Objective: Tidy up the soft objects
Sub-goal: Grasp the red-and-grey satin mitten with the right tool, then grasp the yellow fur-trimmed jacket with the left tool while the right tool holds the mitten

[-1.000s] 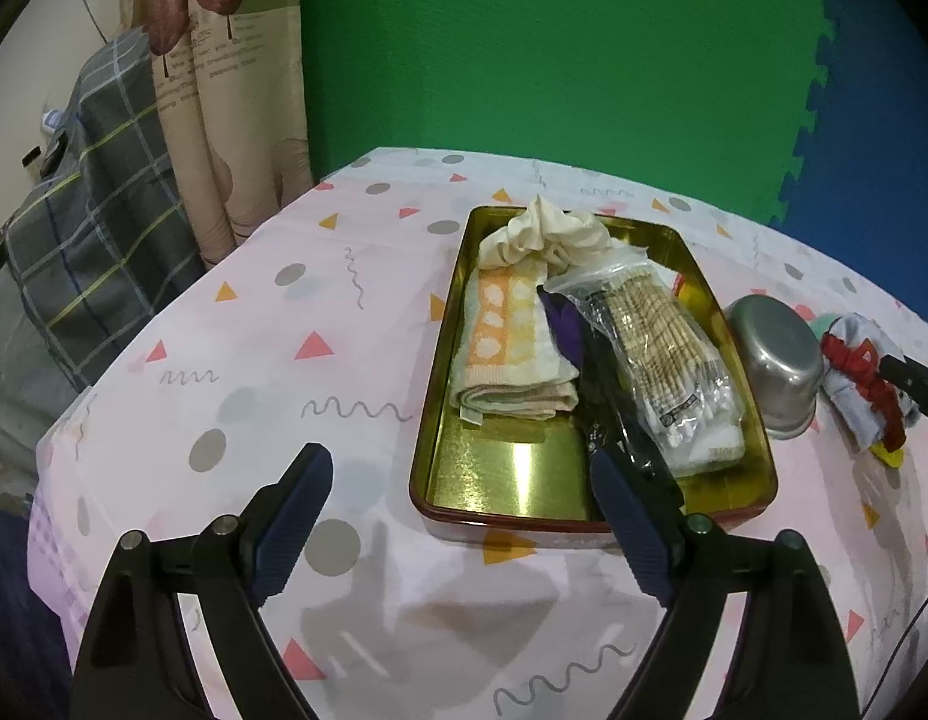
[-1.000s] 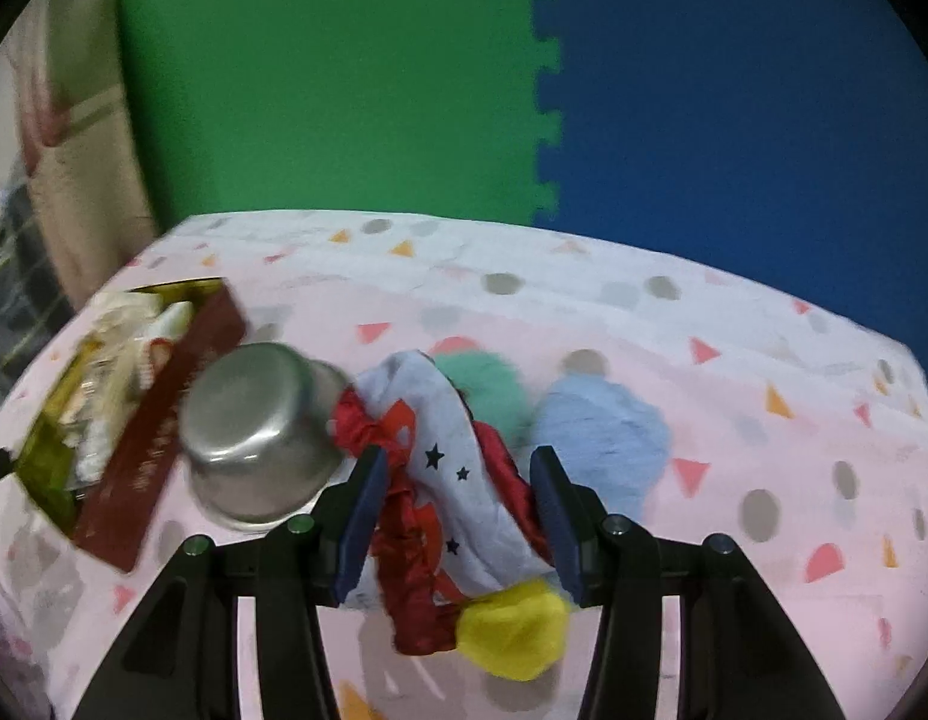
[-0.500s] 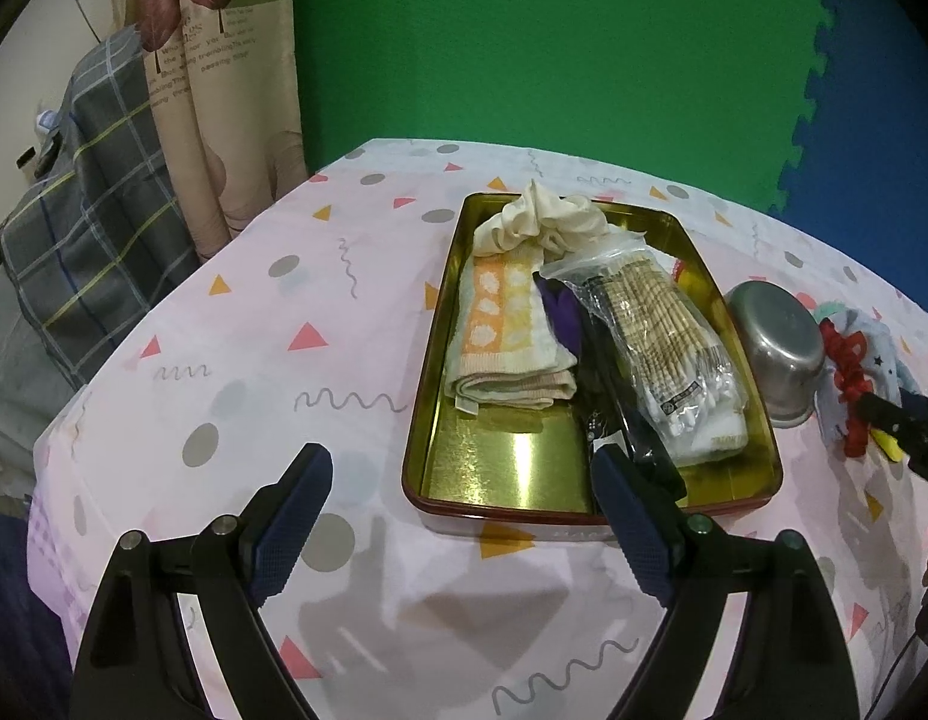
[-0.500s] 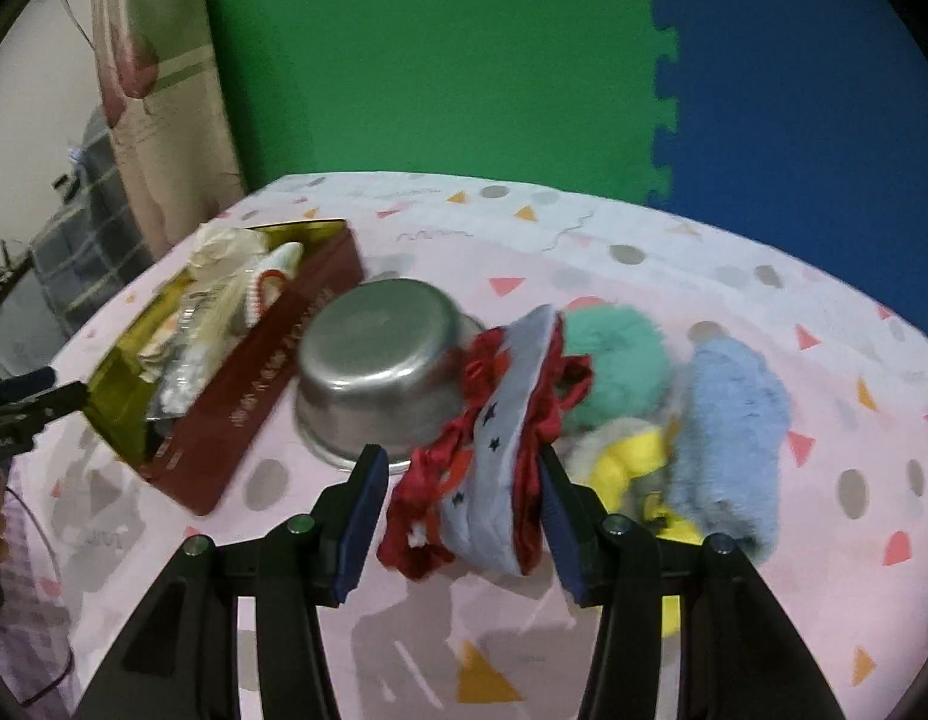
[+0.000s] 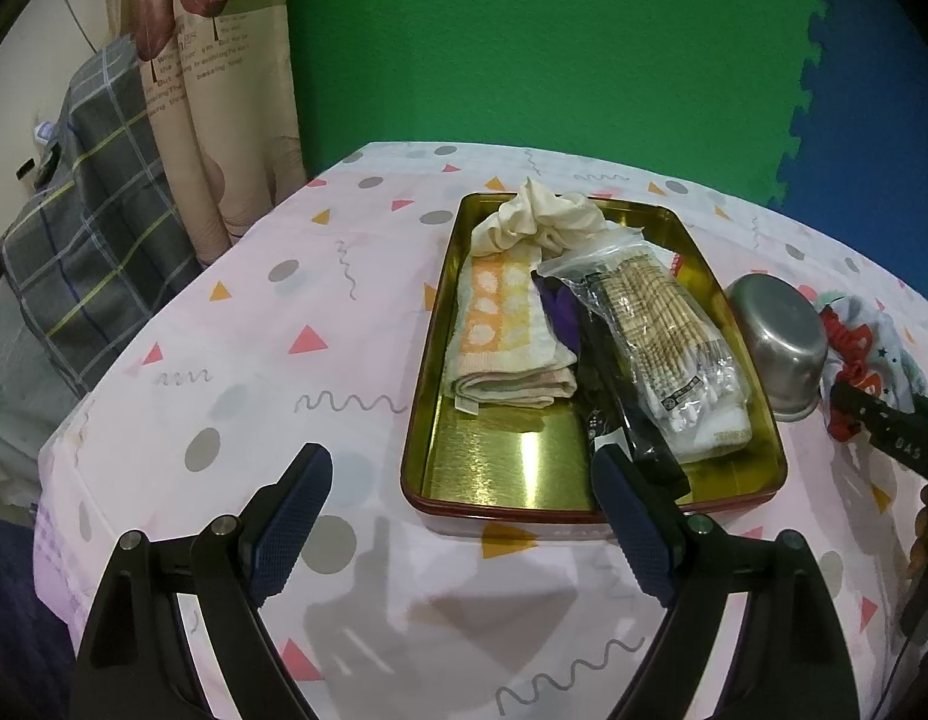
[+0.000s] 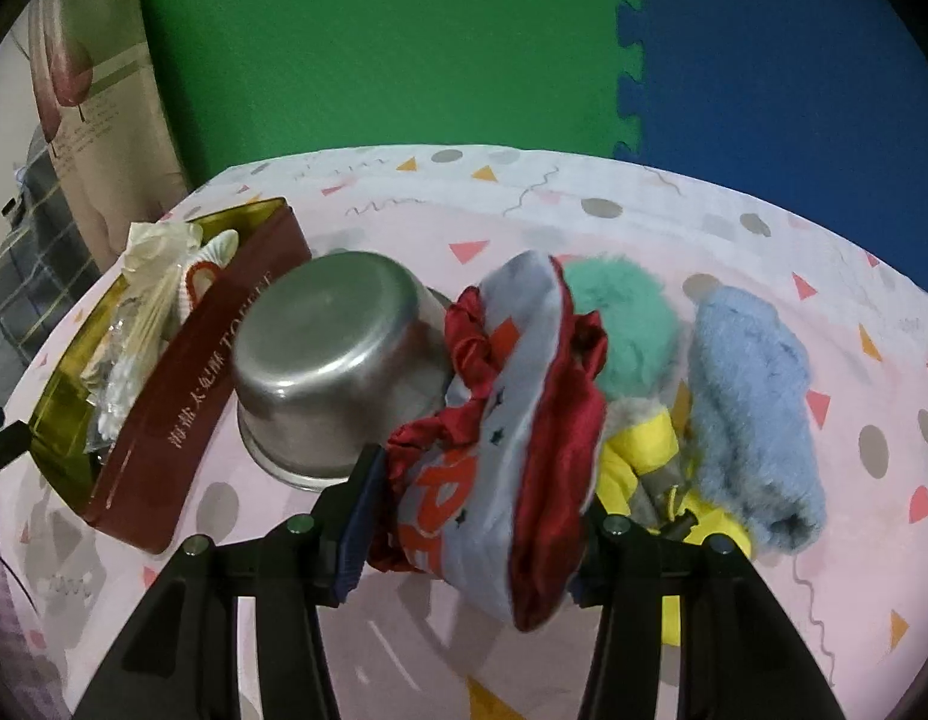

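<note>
Sorting partway through.
Already in the gold tin (image 5: 506,468): folded towel (image 5: 503,336), cream cloth (image 5: 539,219), bagged socks (image 5: 662,336). Right gripper (image 6: 470,510) jaws closing around the red-and-grey fabric piece (image 6: 512,420), beside the upturned steel bowl (image 6: 332,354). Left gripper (image 5: 464,525) jaws spread, empty, above the tabletop (image 5: 224,330). Still loose: green pompom (image 6: 620,324), blue fuzzy item (image 6: 752,396), yellow piece (image 6: 638,450).

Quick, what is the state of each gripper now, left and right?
Left gripper: open, holding nothing, hovering near the gold tin.
Right gripper: jaws closing around the grey and red cloth; pads touch it.
</note>
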The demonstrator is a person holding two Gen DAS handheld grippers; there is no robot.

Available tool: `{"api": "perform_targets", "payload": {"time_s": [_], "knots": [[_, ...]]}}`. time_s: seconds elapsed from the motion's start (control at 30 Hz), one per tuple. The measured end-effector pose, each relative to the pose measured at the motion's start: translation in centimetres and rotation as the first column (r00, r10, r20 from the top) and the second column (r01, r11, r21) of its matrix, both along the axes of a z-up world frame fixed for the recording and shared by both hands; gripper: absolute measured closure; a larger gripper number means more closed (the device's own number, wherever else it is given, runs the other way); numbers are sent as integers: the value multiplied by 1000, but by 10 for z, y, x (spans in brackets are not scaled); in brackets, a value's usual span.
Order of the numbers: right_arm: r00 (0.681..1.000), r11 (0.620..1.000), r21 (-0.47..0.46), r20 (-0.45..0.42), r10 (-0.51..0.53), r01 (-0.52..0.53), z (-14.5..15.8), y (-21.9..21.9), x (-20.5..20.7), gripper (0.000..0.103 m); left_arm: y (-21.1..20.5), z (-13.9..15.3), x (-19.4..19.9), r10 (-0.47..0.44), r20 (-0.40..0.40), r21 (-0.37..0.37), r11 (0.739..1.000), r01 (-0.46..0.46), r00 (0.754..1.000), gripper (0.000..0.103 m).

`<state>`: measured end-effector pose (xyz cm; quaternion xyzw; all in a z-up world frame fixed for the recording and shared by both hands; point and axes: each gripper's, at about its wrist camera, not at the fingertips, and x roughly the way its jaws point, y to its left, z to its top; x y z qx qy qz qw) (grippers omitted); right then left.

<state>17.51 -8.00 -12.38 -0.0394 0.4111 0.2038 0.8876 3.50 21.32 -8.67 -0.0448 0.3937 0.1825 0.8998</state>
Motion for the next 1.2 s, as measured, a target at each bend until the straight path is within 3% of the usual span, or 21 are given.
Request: {"api": "perform_targets", "payload": {"time_s": [0.1, 0.17, 0.5, 0.73, 0.9, 1.1, 1.2], "knots": [[1000, 1000, -12, 15, 15, -15, -1, 4, -5, 84, 0, 0, 0, -1, -2, -1, 1000, 1, 1000, 17], [999, 1000, -11, 30, 20, -19, 2, 3, -11, 88, 0, 0, 0, 1, 1, 4, 1000, -1, 1000, 17], [990, 1000, 5, 138, 1, -2, 32, -27, -41, 90, -15, 4, 0, -36, 14, 28, 999, 35, 999, 17], [974, 991, -25, 189, -127, 134, 48, -92, -40, 90, -49, 17, 8, -115, 19, 10, 993, 115, 993, 17], [957, 969, -63, 183, -224, 239, 38, -134, -28, 90, -97, 22, 25, -252, 7, -32, 967, 252, 968, 15], [950, 953, -77, 137, -282, 294, 12, -167, -13, 90, -160, 15, 51, -407, -4, -155, 903, 402, 913, 15], [949, 952, -58, 123, -291, 299, 3, -176, -12, 90, -192, 11, 65, -462, 3, -138, 878, 458, 887, 15]]}}
